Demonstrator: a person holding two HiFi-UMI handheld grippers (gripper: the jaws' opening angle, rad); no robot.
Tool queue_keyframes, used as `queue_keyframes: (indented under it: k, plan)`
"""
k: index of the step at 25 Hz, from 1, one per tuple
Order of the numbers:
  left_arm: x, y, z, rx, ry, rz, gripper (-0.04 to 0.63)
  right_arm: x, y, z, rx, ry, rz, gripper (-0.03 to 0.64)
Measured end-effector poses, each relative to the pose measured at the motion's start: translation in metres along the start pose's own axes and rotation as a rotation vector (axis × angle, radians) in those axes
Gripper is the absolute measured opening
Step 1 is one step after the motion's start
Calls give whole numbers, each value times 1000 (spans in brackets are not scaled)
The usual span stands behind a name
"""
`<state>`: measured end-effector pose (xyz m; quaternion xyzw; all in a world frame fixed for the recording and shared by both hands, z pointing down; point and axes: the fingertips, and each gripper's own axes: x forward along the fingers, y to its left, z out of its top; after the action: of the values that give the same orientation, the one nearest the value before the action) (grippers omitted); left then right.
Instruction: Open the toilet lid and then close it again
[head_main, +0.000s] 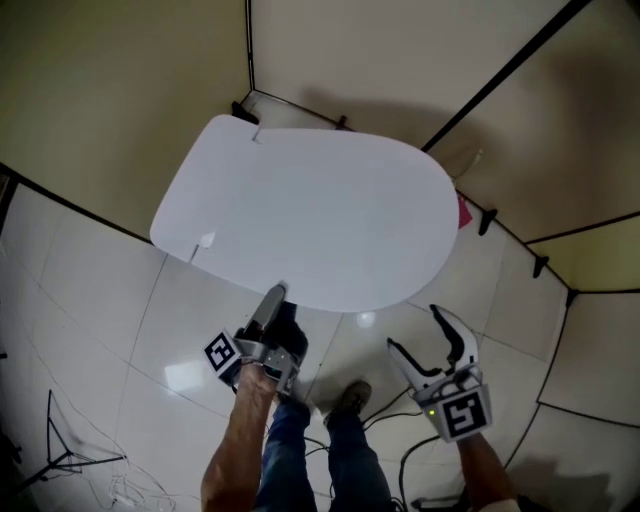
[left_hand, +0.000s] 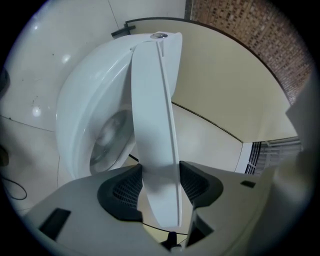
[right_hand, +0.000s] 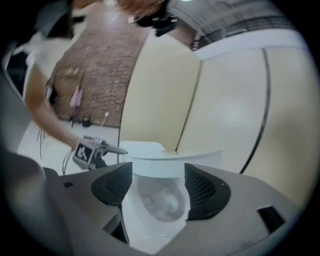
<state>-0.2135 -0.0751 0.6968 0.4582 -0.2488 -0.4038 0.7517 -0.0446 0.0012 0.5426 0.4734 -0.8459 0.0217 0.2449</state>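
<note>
The white toilet lid (head_main: 310, 215) fills the middle of the head view, lifted partway off the bowl (left_hand: 100, 135). My left gripper (head_main: 272, 300) is at the lid's front edge. In the left gripper view the lid (left_hand: 152, 115) runs edge-on between the jaws, and the left gripper (left_hand: 160, 182) is shut on it, both pads pressing. My right gripper (head_main: 415, 330) hangs open to the right, short of the lid and touching nothing. In the right gripper view the right gripper (right_hand: 159, 192) frames the bowl (right_hand: 160, 205) with the raised lid (right_hand: 170, 157) above it. The left gripper (right_hand: 92, 150) shows there at the lid's left edge.
The toilet stands in a corner of beige walls with black seams, on pale floor tiles (head_main: 120, 310). The person's legs and shoes (head_main: 350, 400) are just in front of the bowl. Cables (head_main: 60, 460) lie on the floor at lower left. A pink object (head_main: 463, 212) sits beside the lid's right side.
</note>
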Motion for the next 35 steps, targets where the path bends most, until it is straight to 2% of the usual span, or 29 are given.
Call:
queue_keyframes:
  k: [2,4,5,6,8,12,13,14,15,17,19,21,24,27,29,32,35]
  plan:
    - [0,-7,4,-26,-19,-1,230,-11,-24,1,302,0,39,336]
    - [1,-12,8,-46,-36,-4,232,-5,-38,6,570,-28,164,370]
    - [1,-14,9,-53,-43,-6,232,2,-43,12,685,-53,222,400]
    - [1,-16,9,-58,-49,-7,232,11,-48,19,772,-77,268,400]
    - [0,-20,9,-64,-53,-9,233,29,-55,30,886,-107,312,423]
    - [-2,-21,6,-63,-44,-12,235,46,-70,44,1055,-161,319,422]
    - [-2,-21,5,-57,-39,-17,235,46,-70,50,1082,-181,334,397]
    - [-1,-21,5,-45,-31,-28,236,47,-71,55,1104,-200,348,223]
    - [1,-21,4,-20,-19,-44,239,48,-72,59,1123,-211,357,185]
    - [6,-27,0,67,16,-85,256,52,-78,65,1145,-217,358,173]
    - [7,-36,-8,181,47,-109,276,57,-83,79,1138,-225,366,163]
    - [-7,-47,-15,308,68,-91,277,62,-79,104,1108,-237,390,154]
    - [-40,-67,-16,530,67,-33,277,78,-68,148,1036,-229,448,140]
    - [-63,-101,-5,833,48,48,278,103,-58,195,943,-195,497,129]
    - [-72,-133,-1,983,49,63,277,122,-48,229,893,-188,516,116]
    - [-85,-174,6,1077,31,25,278,164,-23,284,824,-191,565,97]
    - [-101,-194,16,1138,-14,5,278,217,-10,313,741,-112,500,84]
